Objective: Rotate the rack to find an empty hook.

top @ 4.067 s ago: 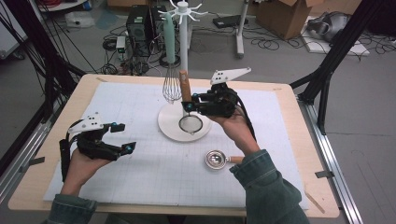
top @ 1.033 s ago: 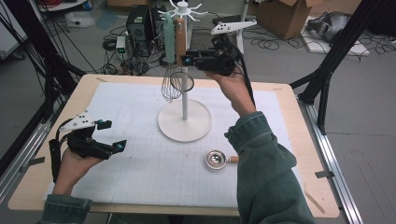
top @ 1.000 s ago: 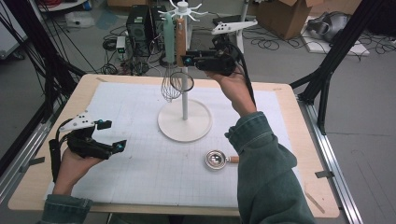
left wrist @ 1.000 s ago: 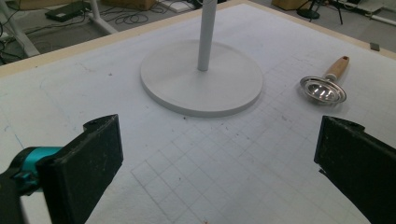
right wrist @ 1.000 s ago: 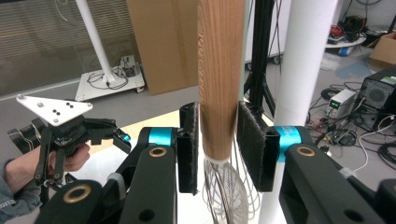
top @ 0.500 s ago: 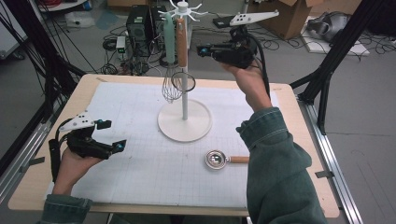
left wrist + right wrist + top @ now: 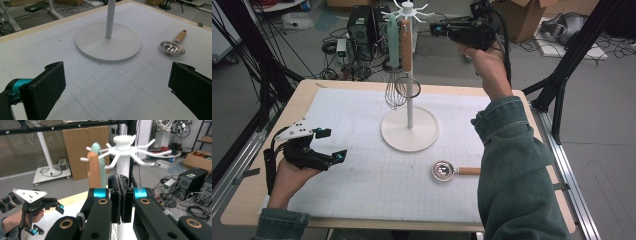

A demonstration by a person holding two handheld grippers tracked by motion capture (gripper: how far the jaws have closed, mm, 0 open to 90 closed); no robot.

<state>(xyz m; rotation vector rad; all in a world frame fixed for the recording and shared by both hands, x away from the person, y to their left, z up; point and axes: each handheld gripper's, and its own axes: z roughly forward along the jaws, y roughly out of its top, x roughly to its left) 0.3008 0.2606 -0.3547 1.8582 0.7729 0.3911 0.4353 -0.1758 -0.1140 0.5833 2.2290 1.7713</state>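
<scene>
Still lying on the desk near the white hook stand (image 7: pixel 410 131), the small steel strainer with wooden handle (image 7: pixel 453 171) looks light and rigid; grip its handle. Right gripper (image 7: pixel 438 28) fingers pressed together, empty; left gripper (image 7: pixel 330 145) fingers wide.

Tool (image 7: pixel 117 87) open; strainer (image 7: pixel 173 47) nr stand base (image 7: pixel 107 42)

high: above, looking down | gripper views: close, level | shared: stand (image 7: pixel 409 95)

Rack (image 7: pixel 408 75) mid-table, open mat (image 7: pixel 377 190) around
</scene>
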